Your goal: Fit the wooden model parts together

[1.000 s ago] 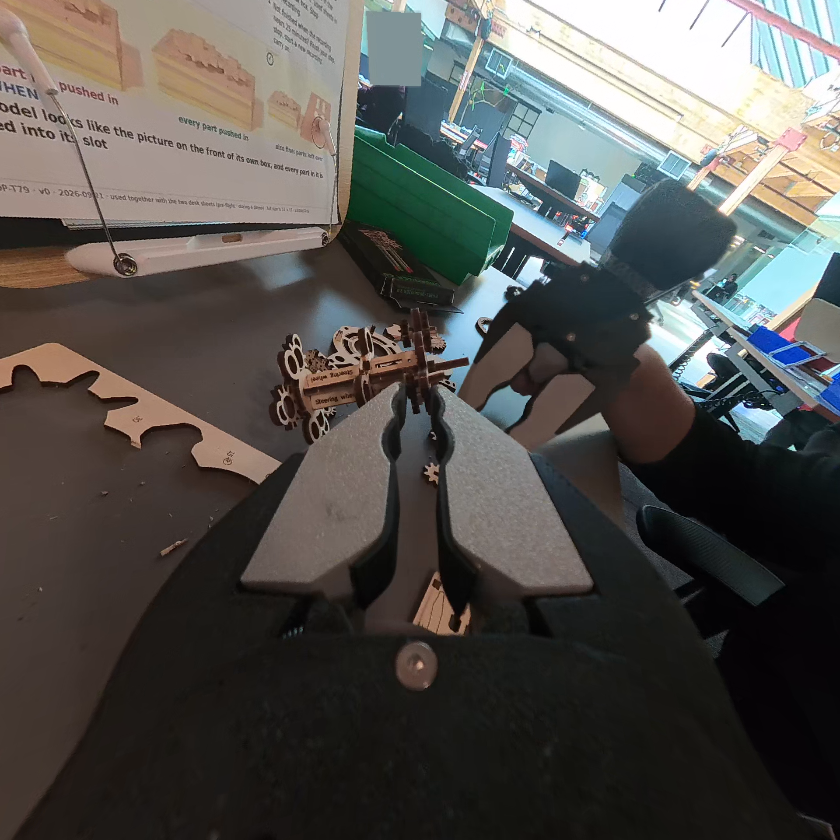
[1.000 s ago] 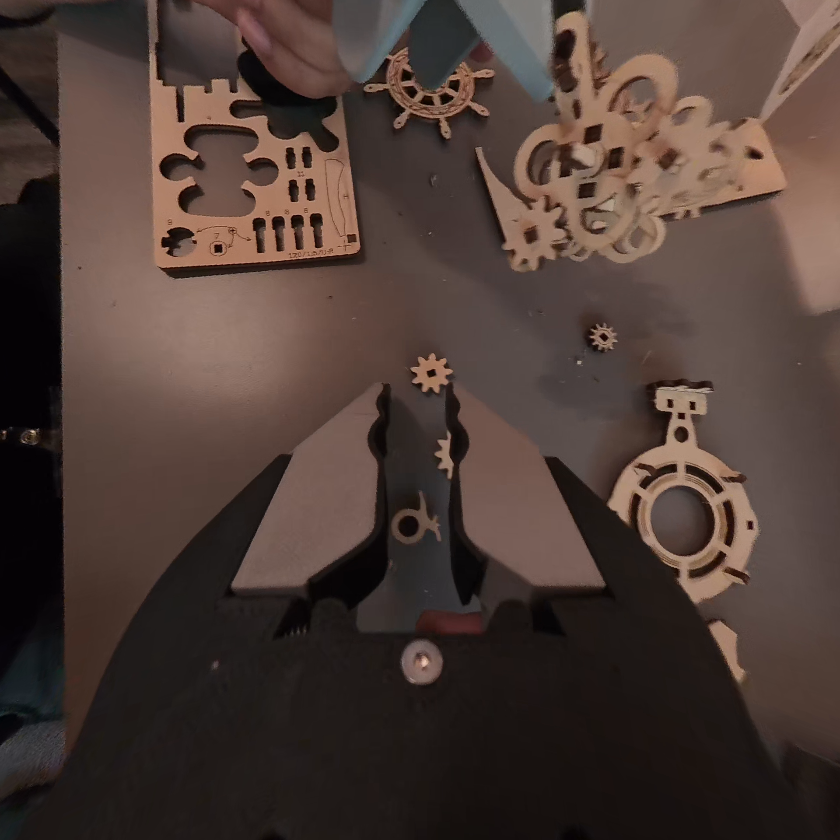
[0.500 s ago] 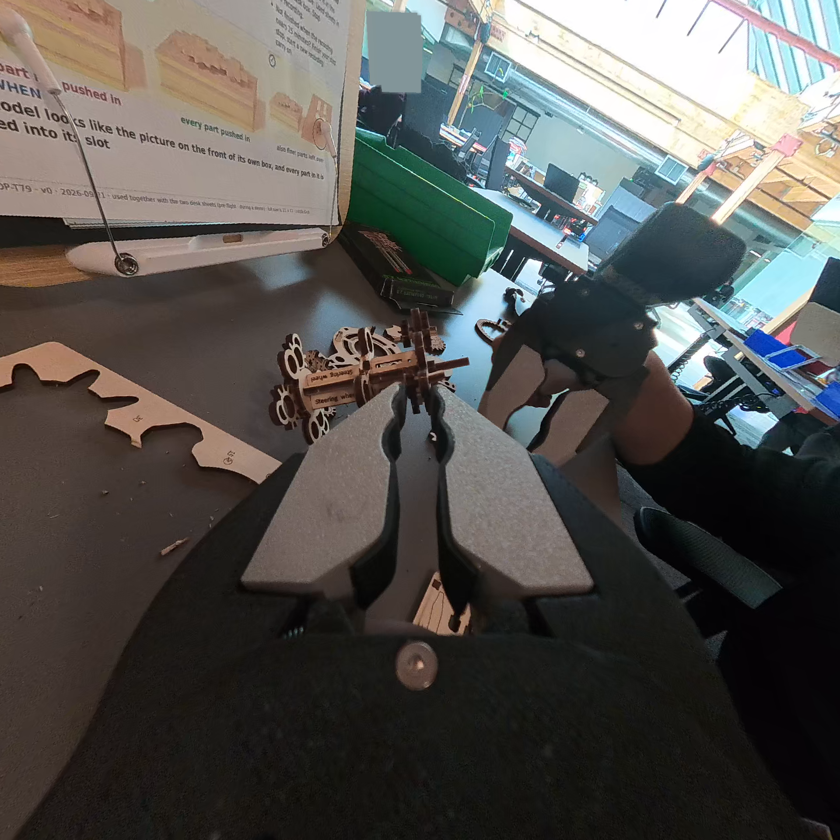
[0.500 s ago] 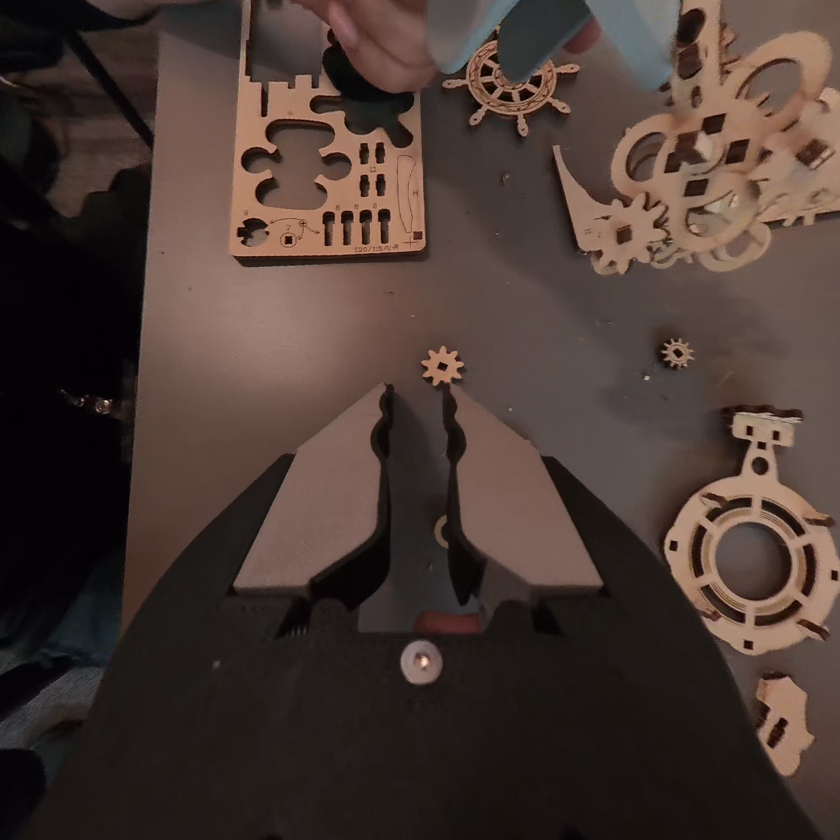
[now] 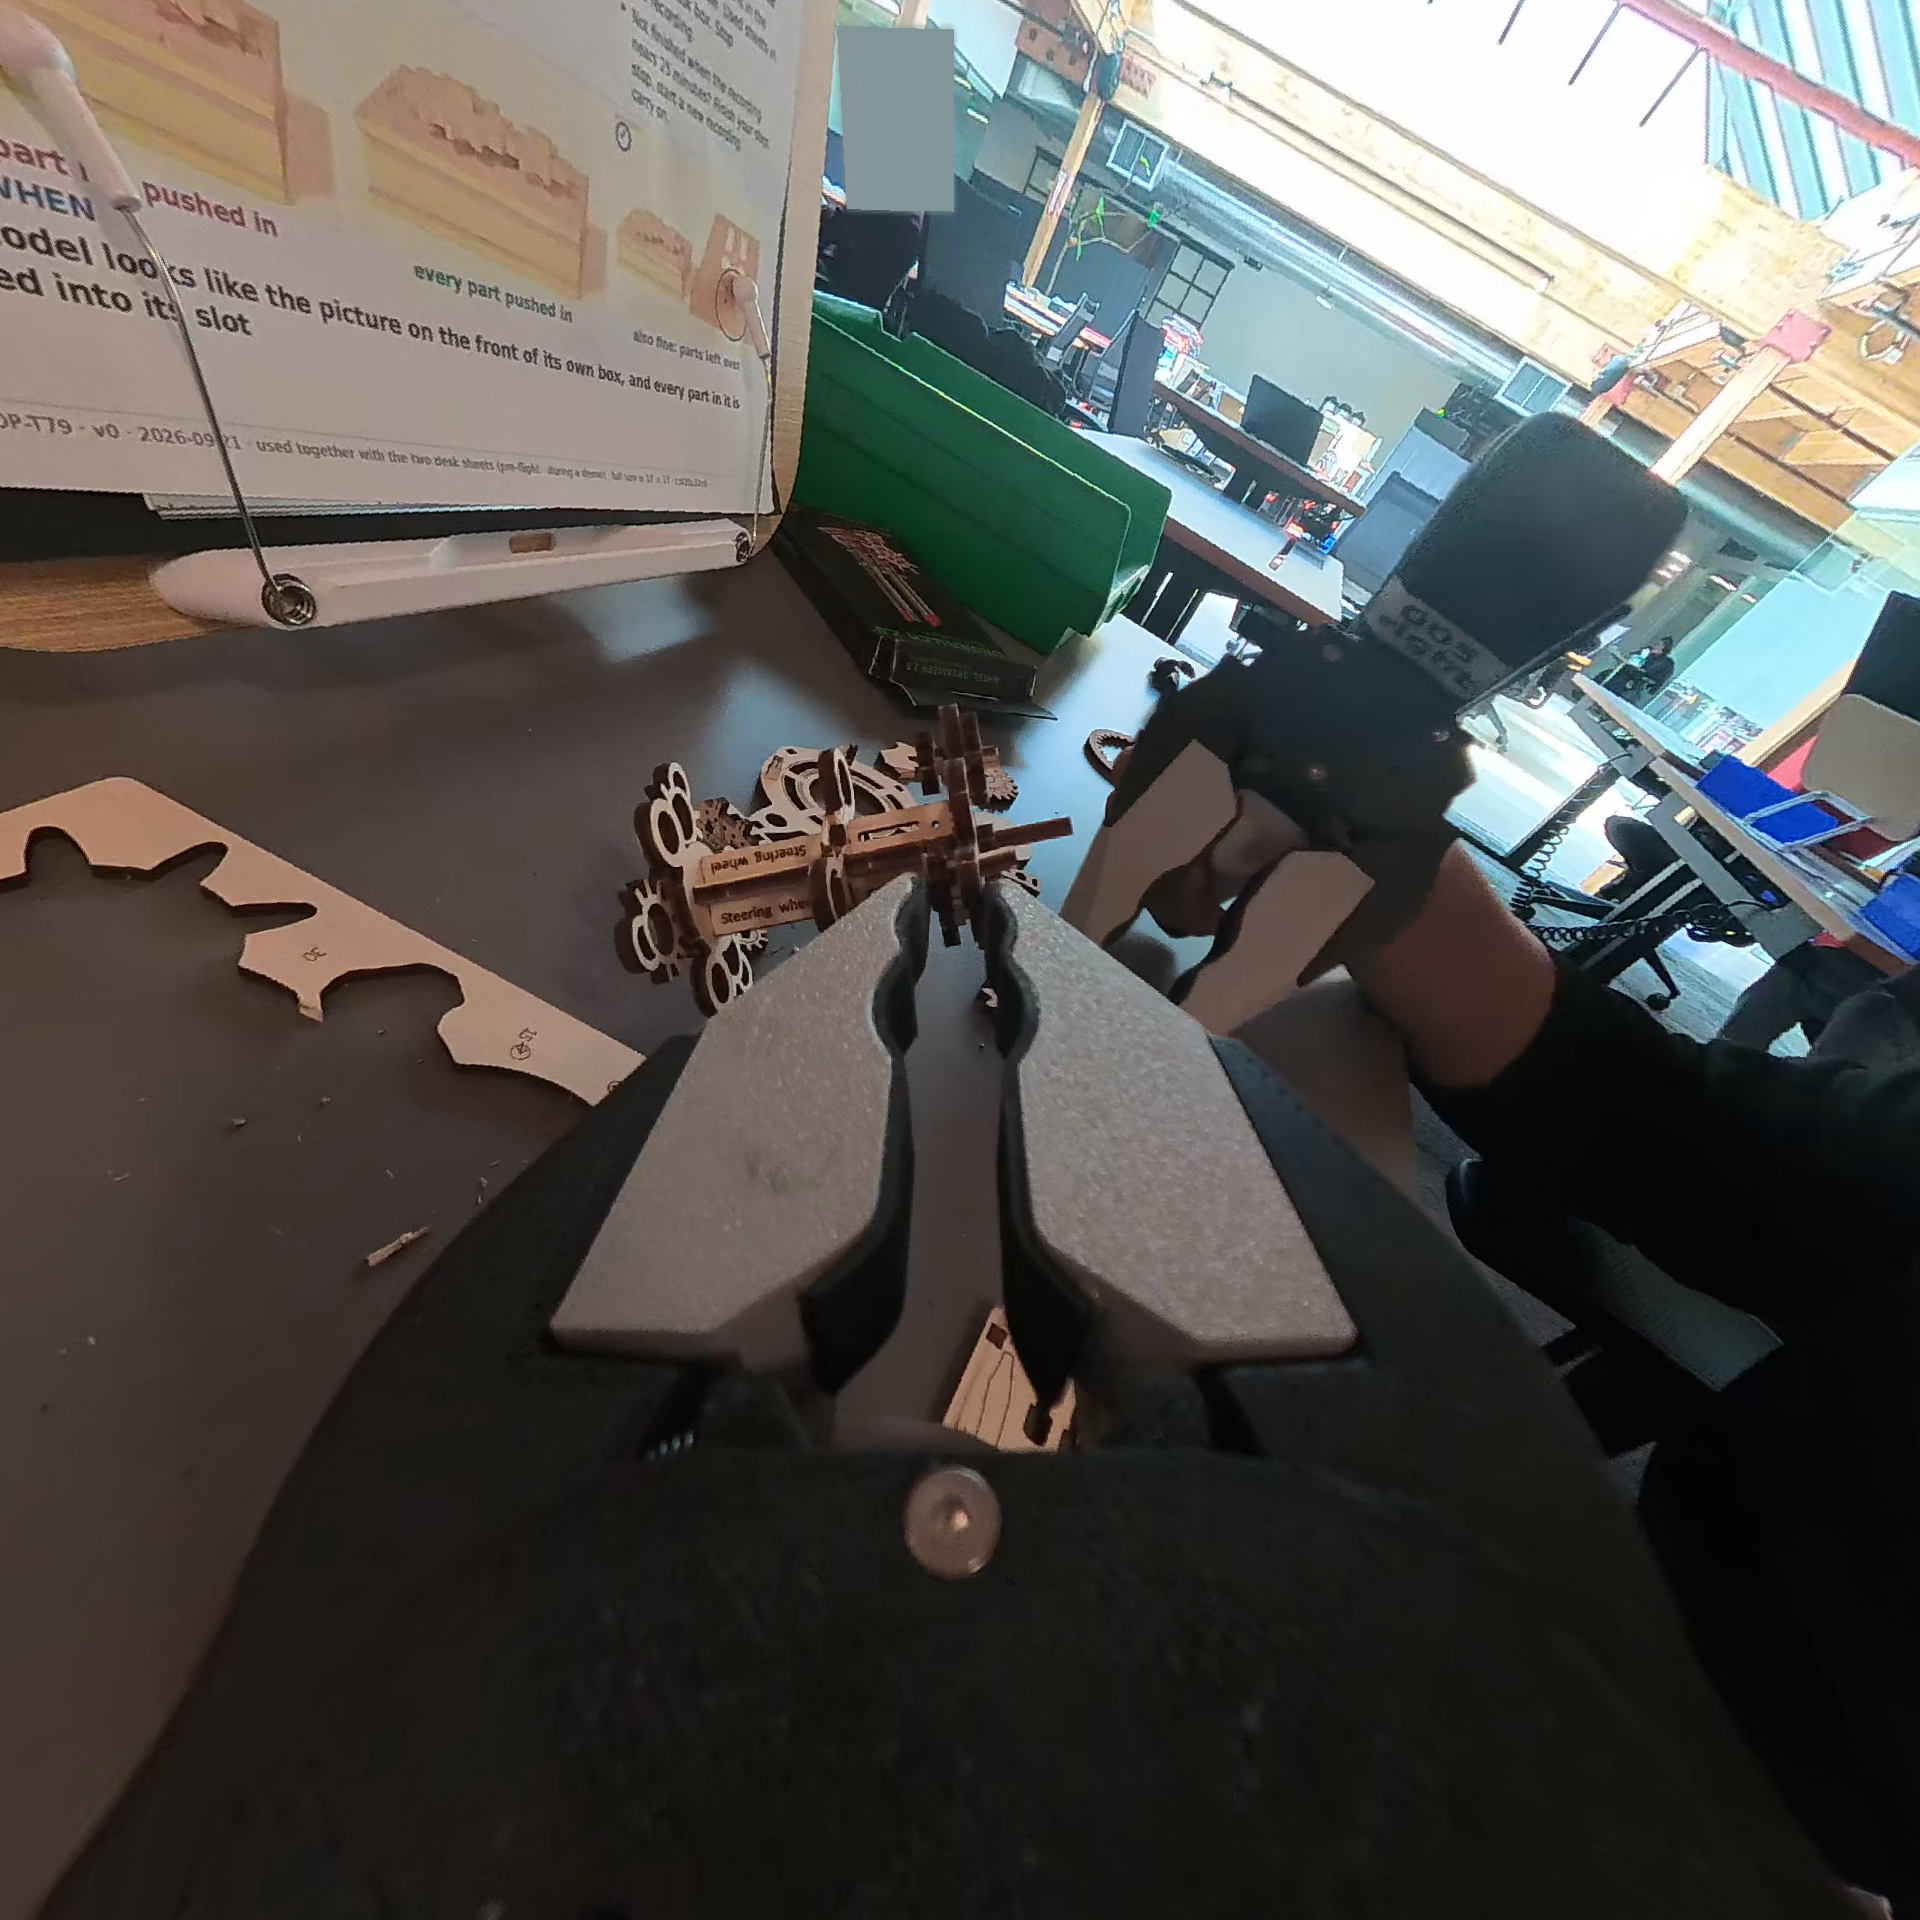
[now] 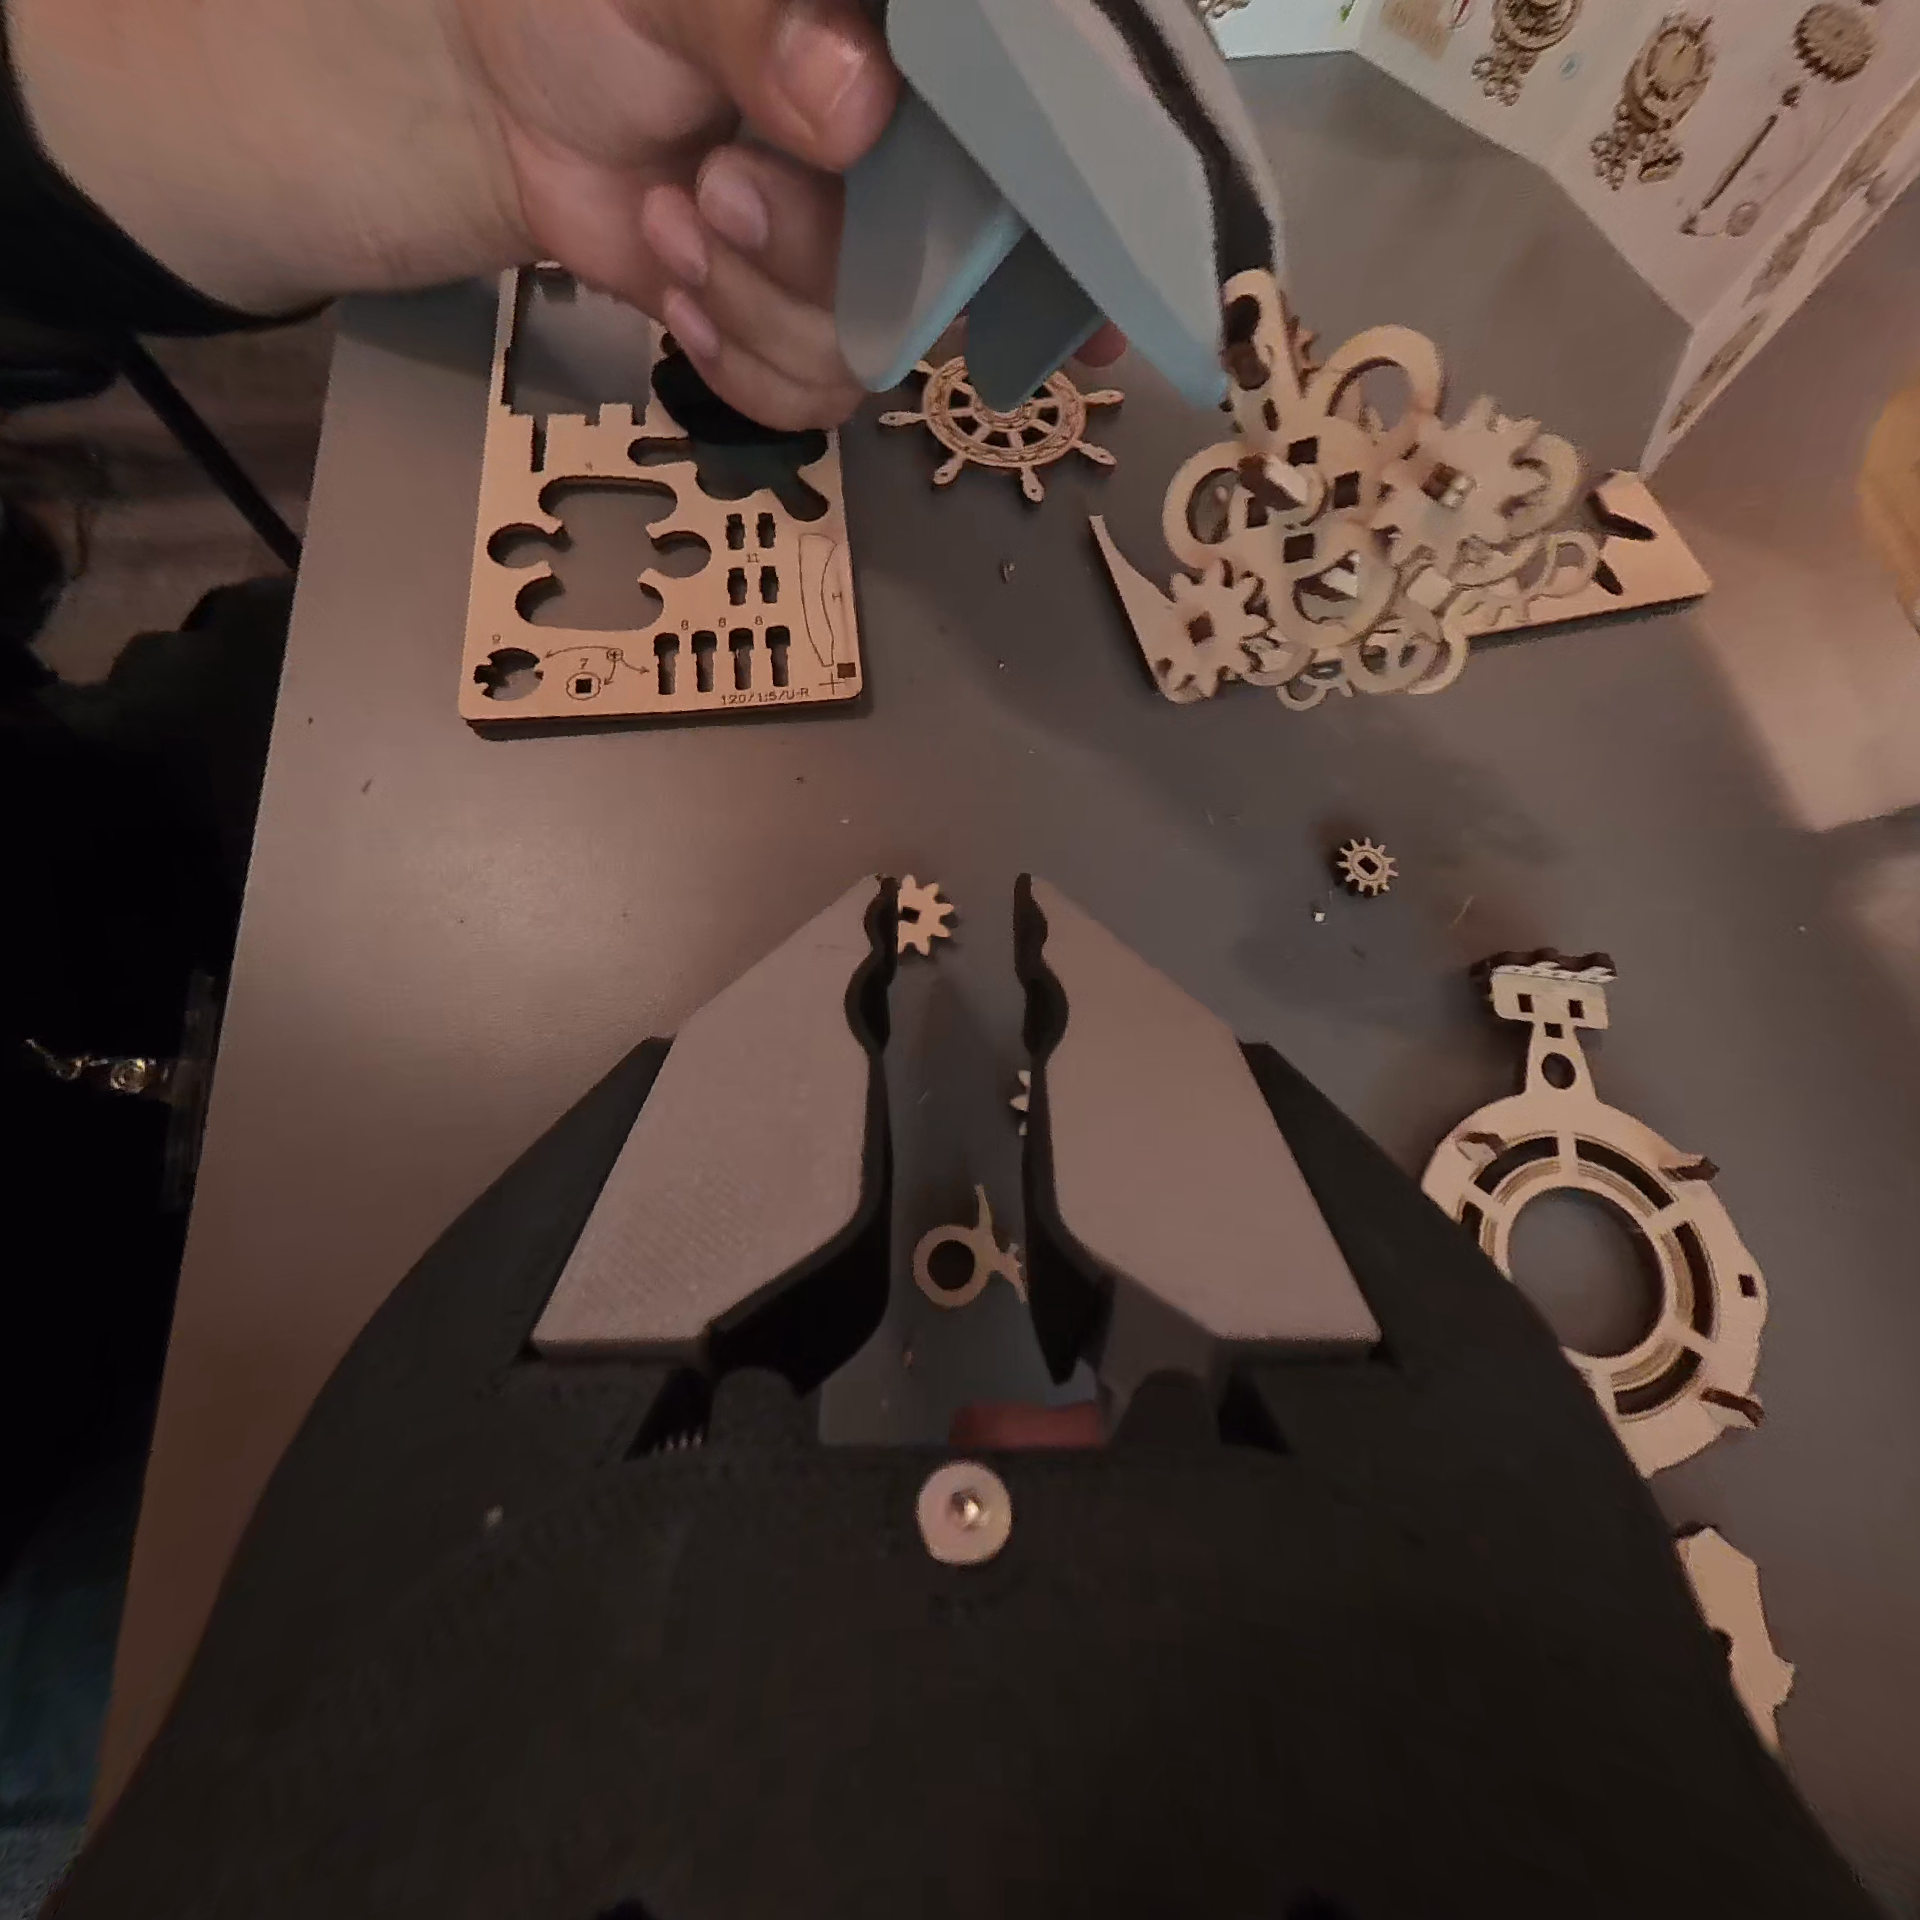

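Our left gripper pinches the pale wooden gear model. Our right gripper hangs loose and wide over a tiny pale wooden cog on the grey table.

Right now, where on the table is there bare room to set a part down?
Bare room lies between the punched sheet and the small gear, and left of that gear. It is crowded around the gear assembly and the ring part.

Grey textured fingers are mounted on black bodies, a silver screw set at six o'clock; dark sleeves are worn.
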{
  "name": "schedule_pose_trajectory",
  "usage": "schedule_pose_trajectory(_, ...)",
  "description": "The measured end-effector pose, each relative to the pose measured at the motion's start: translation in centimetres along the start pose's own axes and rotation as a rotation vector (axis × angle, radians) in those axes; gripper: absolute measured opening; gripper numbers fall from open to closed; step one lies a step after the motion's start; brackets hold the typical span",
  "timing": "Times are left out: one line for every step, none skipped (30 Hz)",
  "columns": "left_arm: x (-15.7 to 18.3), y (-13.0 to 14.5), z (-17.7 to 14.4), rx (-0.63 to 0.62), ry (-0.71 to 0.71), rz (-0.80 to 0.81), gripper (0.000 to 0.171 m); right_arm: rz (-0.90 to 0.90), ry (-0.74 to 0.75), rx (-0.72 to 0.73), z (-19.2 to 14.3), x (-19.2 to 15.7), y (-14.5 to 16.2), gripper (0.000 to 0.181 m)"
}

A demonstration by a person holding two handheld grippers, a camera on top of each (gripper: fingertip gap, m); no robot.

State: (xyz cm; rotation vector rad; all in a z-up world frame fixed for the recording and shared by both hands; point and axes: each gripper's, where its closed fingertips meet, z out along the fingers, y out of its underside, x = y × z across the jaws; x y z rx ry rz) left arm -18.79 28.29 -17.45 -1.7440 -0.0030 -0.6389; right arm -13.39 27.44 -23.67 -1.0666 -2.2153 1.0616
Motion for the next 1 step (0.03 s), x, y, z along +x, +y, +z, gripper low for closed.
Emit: schedule_pose_trajectory(0.0, 0.0, 0.0, 0.0, -0.001, 0.001, 0.007, 0.006, 0.012, 0.007, -0.11, 0.25, -0.04, 0.019)
